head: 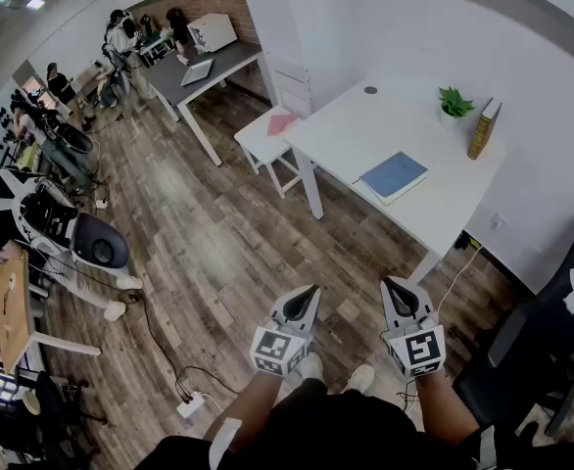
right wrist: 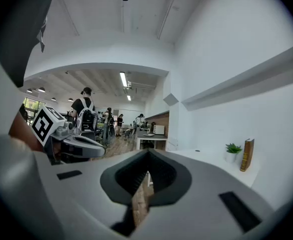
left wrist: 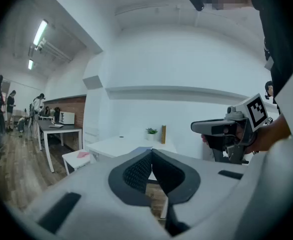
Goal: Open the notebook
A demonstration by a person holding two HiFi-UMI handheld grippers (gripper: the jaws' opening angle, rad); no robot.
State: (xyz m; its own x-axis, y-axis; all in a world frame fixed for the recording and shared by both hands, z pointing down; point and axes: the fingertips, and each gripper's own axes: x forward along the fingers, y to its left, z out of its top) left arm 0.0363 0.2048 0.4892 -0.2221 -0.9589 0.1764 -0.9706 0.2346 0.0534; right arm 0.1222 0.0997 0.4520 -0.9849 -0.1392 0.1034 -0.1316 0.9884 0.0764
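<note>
A closed blue notebook [head: 394,175] lies flat on the white table [head: 356,125], near its front edge. Both of my grippers hover over the wooden floor, well short of the table and apart from the notebook. The left gripper [head: 308,293] is shut with nothing between its jaws, which meet at the tip in the left gripper view [left wrist: 151,152]. The right gripper [head: 393,285] is also shut and empty, its tips touching in the right gripper view [right wrist: 147,152]. Each gripper shows in the other's view, the right one [left wrist: 221,128] and the left one [right wrist: 81,145].
A small potted plant [head: 454,102] and an upright brown book [head: 483,128] stand at the table's far side by the wall. A white chair [head: 272,130] holding a pink item stands left of the table. A black office chair [head: 542,341] is at right. Cables [head: 169,360] cross the floor at left; people stand far back.
</note>
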